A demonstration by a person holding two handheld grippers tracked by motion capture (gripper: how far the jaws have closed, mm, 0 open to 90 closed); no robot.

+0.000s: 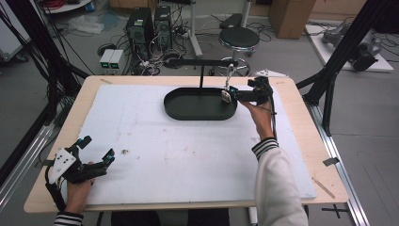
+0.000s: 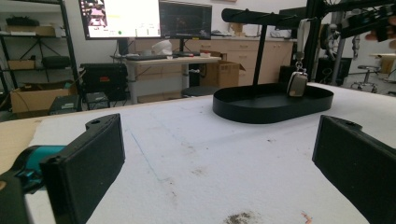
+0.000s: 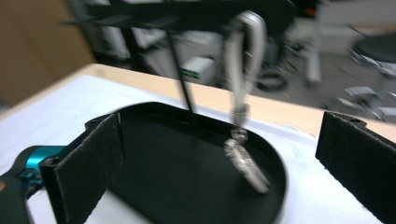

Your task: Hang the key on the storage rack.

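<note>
A black oval tray (image 1: 188,114) lies at the back middle of the white mat, with a thin post and a crossbar (image 1: 202,62) rising from it. From the bar's right end hangs a pale strap (image 1: 229,74) carrying a small metal tag (image 1: 226,96) just above the tray. My right gripper (image 1: 236,95) is held at the tag's right side, open, its jaws wide apart. In the right gripper view the strap (image 3: 245,51) and tilted tag (image 3: 247,165) hang ahead between the jaws, over the tray (image 3: 154,196). My left gripper (image 1: 99,147) rests open on the mat's front left corner, holding nothing.
The white mat (image 1: 179,155) covers most of the wooden table (image 1: 301,99). Black frame posts (image 1: 329,80) stand off the right edge. A stool (image 1: 239,38) and computer towers (image 1: 141,28) stand on the floor behind the table. Small dark specks (image 1: 125,151) mark the mat.
</note>
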